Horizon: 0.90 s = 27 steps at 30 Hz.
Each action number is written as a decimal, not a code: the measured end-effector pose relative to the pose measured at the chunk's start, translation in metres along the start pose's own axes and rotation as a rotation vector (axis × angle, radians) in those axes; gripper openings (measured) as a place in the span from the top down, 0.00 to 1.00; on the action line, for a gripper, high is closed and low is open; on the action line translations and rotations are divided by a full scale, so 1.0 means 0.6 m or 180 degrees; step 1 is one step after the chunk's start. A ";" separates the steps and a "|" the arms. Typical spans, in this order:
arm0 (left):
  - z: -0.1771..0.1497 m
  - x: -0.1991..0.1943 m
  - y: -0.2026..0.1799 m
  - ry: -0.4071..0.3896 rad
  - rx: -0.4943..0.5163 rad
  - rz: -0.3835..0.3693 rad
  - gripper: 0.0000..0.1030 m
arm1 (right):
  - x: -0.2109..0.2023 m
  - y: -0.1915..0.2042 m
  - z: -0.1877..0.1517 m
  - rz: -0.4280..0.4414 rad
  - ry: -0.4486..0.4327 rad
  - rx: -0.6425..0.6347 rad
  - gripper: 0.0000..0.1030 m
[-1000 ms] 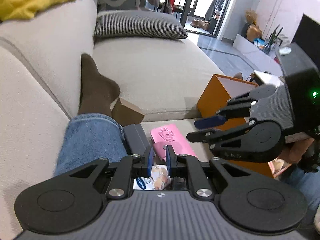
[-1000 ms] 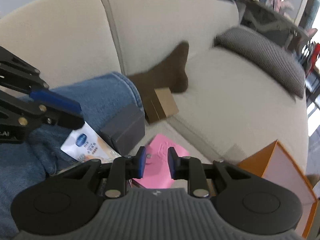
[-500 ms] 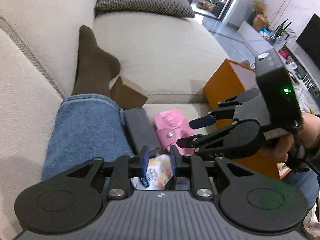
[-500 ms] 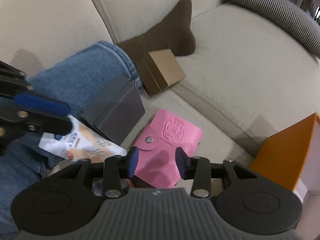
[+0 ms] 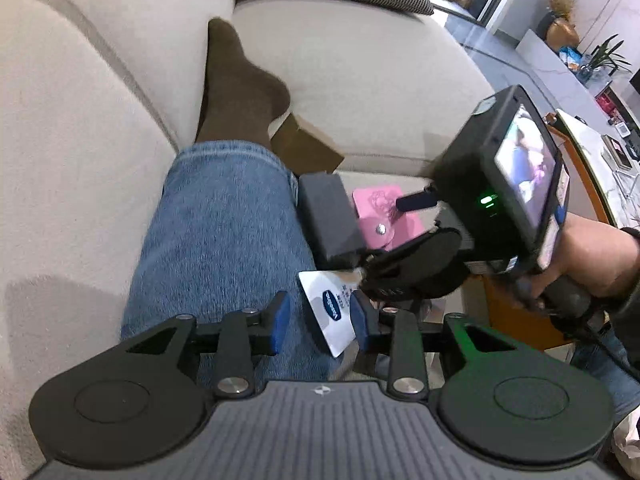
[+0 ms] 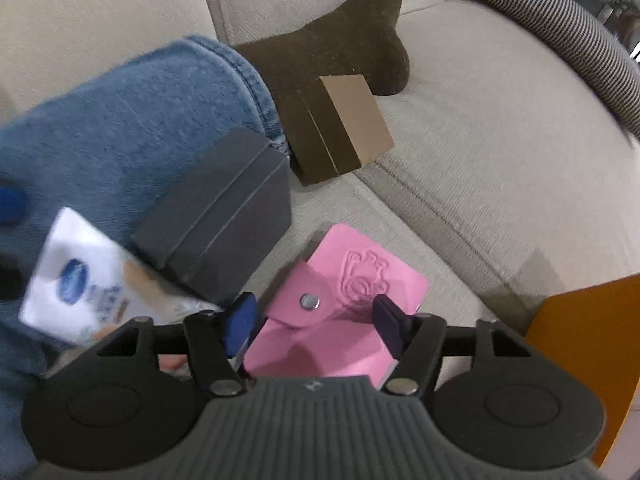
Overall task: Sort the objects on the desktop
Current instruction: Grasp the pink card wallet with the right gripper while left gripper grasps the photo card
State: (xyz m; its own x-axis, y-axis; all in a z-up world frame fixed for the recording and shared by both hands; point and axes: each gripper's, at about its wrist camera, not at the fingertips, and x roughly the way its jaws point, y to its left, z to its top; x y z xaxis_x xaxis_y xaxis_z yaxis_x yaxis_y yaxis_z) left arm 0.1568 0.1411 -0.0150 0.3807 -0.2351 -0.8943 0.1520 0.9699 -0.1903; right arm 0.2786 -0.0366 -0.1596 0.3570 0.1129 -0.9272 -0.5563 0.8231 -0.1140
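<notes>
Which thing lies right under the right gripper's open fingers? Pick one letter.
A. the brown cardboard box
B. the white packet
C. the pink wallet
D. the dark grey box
C. In the right wrist view, the right gripper has its jaws opening over the pink wallet, which lies flat on the sofa between the fingertips; the pads do not press it.

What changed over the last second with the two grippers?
Both jaws are opening. The right hand-held gripper came down over the pink wallet; the left hand-held gripper now straddles the white packet without pinching it. The grey box and brown box stayed put.
</notes>
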 end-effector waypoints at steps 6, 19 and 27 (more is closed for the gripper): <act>-0.010 0.019 -0.003 0.0070 -0.0059 -0.0110 0.63 | 0.006 0.008 0.000 -0.0208 0.0002 -0.0068 0.35; -0.012 0.008 -0.017 -0.0257 -0.0129 -0.0301 0.78 | -0.062 -0.091 -0.030 0.0302 0.0042 0.0574 0.61; 0.004 0.038 -0.064 -0.0288 0.0006 -0.0363 0.79 | -0.076 -0.151 -0.061 0.0675 0.0117 0.1071 0.61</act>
State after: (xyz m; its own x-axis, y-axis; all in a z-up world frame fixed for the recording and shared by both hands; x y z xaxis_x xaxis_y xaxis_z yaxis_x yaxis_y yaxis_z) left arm 0.1615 0.0985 -0.0270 0.4415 -0.3486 -0.8268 0.2006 0.9365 -0.2877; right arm 0.2853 -0.1366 -0.1198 0.2302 0.2850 -0.9305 -0.3357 0.9207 0.1990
